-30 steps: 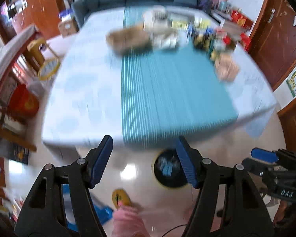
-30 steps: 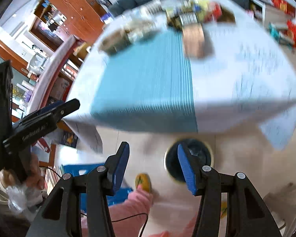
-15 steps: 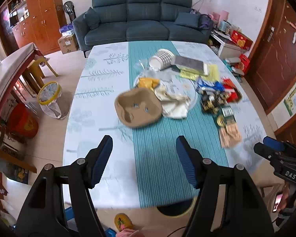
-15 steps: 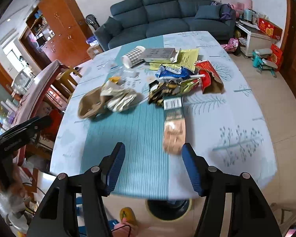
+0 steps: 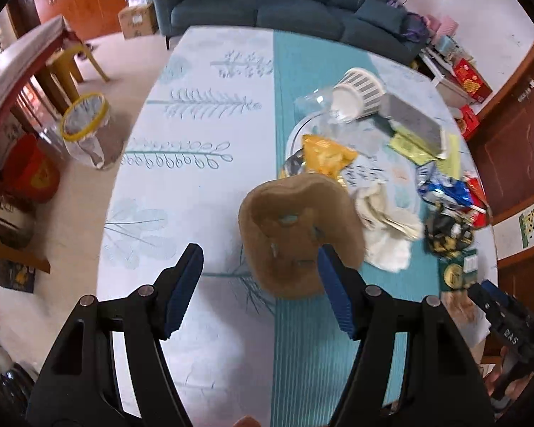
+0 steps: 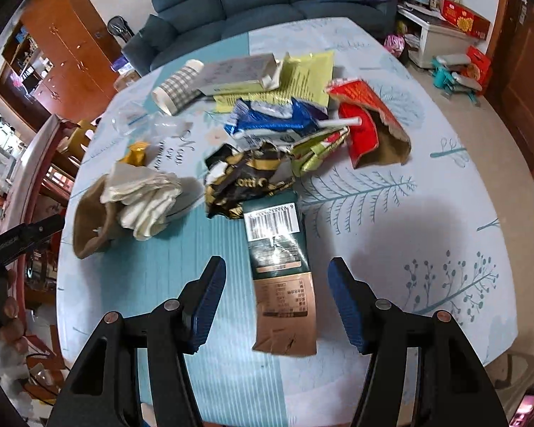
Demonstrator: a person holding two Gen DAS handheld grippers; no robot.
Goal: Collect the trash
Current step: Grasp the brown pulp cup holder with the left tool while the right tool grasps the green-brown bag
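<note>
Both tongs now over table (image 5: 181,185), no longer above floor bin seen a second ago; likely drop-off done, next pick starting.
Left tongs (image 5: 260,284) spread, empty, over brown pulp tray (image 5: 299,235).
Right tongs (image 6: 276,300) just widened, empty, straddling flattened carton (image 6: 281,274) without touching.
Wrappers (image 6: 267,156), napkins (image 6: 142,199), paper cup (image 5: 359,94) heaped mid-table.
Yellow-rimmed basket (image 5: 85,128) on floor left, liner only, looks empty.

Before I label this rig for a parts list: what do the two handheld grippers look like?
Both are alike. The left gripper and the right gripper each have two angular black plastic arms with cut-out openings and silver pivot pins, ending in blue ribbed pads. White lettering runs along the side of each, seen from the other camera. No cable or sleeve is clearly visible.
</note>
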